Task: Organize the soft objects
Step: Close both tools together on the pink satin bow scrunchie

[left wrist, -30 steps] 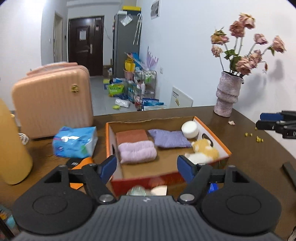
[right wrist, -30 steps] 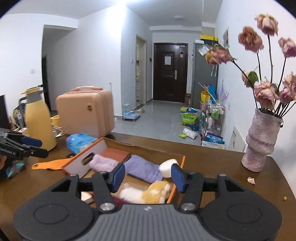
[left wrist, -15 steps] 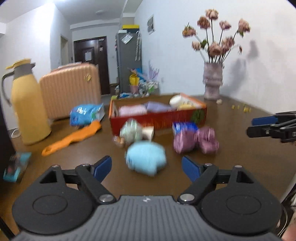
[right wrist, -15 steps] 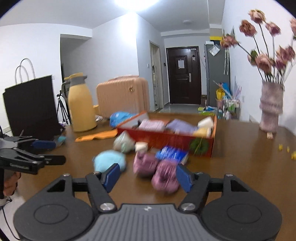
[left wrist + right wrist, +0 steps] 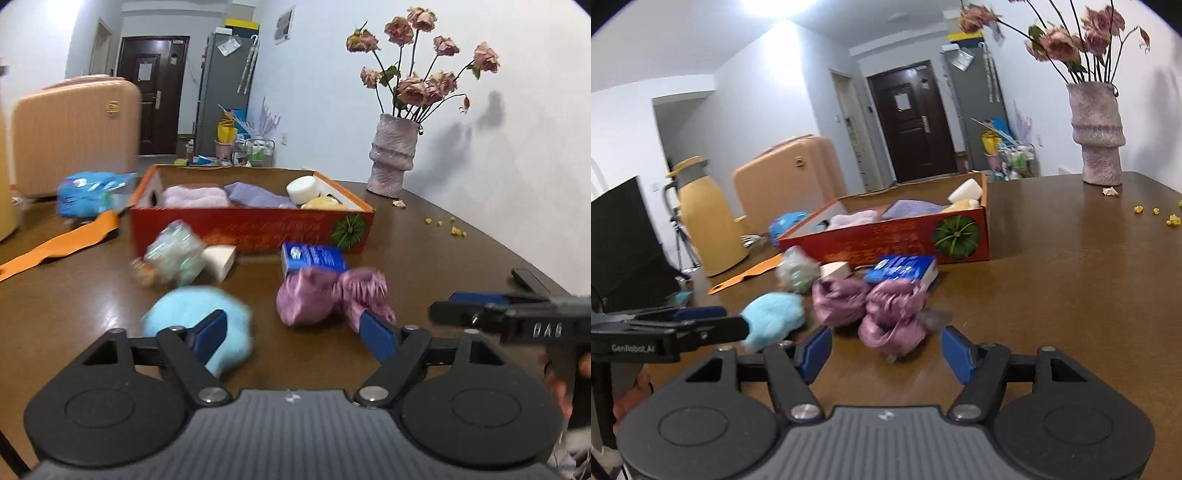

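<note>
Both claws empty: left claw [image 5: 291,332] jaws closing, right claw [image 5: 886,349] jaws apart. Purple slippers [image 5: 875,306] and blue plush [image 5: 207,328] loose on worktop [image 5: 1071,295] before orange box [image 5: 886,236]; centre pads, squeeze gently

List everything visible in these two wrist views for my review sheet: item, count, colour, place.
box: one, red-orange, mid table, holding lilac and purple cloths, a white round piece and something yellow.
fluffy ball: one, light blue, near table edge.
slippers: a pair, mauve, beside the ball.
blue packet: one, in front of the box.
wrapped bundle: one, greenish, blurred.
white wedge: one, beside the bundle.
orange tool: one, flat on the table.
vase: one, pinkish, dried roses, far corner.
jug: one, yellow.
suitcase: one, peach.
left gripper: jaws closing, nothing between them.
right gripper: open, empty.
</note>
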A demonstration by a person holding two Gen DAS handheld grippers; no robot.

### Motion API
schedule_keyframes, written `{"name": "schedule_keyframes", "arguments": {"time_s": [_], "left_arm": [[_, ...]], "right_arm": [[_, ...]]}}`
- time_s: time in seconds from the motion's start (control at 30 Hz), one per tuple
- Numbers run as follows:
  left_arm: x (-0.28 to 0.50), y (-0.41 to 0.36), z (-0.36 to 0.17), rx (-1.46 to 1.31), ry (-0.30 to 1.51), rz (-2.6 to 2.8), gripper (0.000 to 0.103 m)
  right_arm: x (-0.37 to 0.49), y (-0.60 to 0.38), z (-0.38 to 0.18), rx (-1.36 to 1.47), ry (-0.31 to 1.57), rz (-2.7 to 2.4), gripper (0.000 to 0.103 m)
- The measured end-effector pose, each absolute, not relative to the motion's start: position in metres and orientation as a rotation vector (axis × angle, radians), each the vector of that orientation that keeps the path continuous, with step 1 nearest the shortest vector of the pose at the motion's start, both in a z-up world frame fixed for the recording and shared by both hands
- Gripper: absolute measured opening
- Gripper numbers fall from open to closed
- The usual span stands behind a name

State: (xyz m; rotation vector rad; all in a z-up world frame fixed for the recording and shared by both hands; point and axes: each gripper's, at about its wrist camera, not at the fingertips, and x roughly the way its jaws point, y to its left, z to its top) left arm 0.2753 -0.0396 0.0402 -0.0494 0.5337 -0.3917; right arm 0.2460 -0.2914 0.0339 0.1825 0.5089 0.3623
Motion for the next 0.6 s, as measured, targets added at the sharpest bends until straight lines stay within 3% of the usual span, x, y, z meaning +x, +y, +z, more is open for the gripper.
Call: {"name": "schedule_keyframes", "arguments": {"time_s": [0.17, 0.27, 0.53, 0.6], "left_arm": [[0.343, -0.055, 0.029, -0.173, 0.578, -0.439, 0.071], [0.362, -0.059, 0.013, -0.201, 0.685, -0.477, 0.032], [0.292, -0.046, -0.004, -0.165, 0.705, -0.494, 0.037], [0.284, -0.039, 0.002, -0.198, 0.677, -0.504, 0.053]], "right_arm": [[0.298, -0.290, 0.034, 0.225, 0.497, 0.337, 0.058], [0.320, -0.294, 0.033, 0.268, 0.493, 0.340, 0.056], [0.317, -0.288, 0.010, 0.250, 0.589, 0.431, 0.053], [0.308, -0.283, 0.003, 0.235, 0.615, 0.435, 0.053]]}}
